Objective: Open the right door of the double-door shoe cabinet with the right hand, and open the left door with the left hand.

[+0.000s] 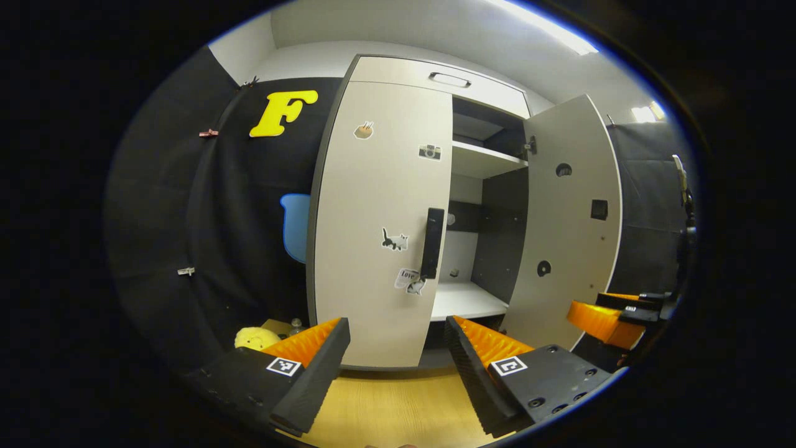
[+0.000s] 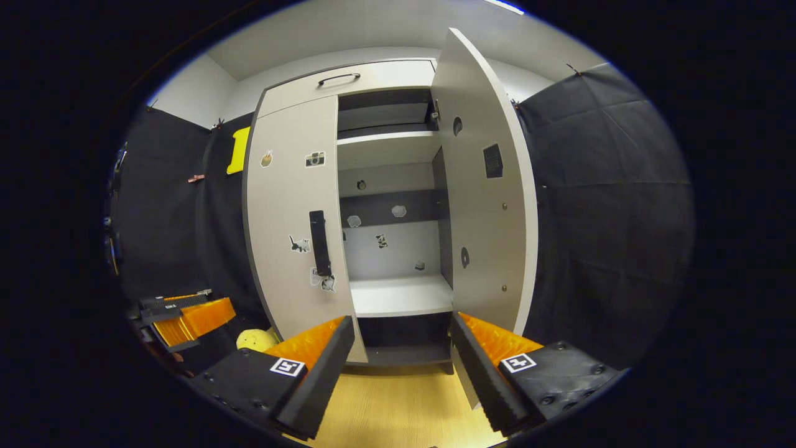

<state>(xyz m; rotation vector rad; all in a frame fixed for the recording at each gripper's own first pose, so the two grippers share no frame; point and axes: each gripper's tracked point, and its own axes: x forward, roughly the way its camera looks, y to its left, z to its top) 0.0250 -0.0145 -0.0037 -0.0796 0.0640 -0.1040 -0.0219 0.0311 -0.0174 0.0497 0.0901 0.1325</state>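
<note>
The pale shoe cabinet stands ahead in both views. Its left door (image 1: 379, 218) (image 2: 292, 224) is closed flat, with stickers and a dark vertical handle (image 1: 431, 242) (image 2: 319, 242) near its inner edge. Its right door (image 1: 569, 218) (image 2: 485, 186) is swung wide, showing white shelves (image 1: 466, 298) (image 2: 401, 295) inside. My left gripper (image 1: 398, 345) is open and held short of the left door, roughly below the handle, touching nothing. My right gripper (image 2: 401, 345) is open in front of the open compartment, close to the right door's lower edge. Each gripper also appears at the edge of the other's view (image 1: 612, 317) (image 2: 183, 317).
A yellow plush toy (image 1: 255, 337) (image 2: 256, 339) lies on the floor left of the cabinet. A wooden floor (image 1: 398, 404) (image 2: 398, 404) lies under the grippers. Black cloth walls flank the cabinet on both sides. A top drawer with a handle (image 1: 449, 79) (image 2: 339, 78) sits above the doors.
</note>
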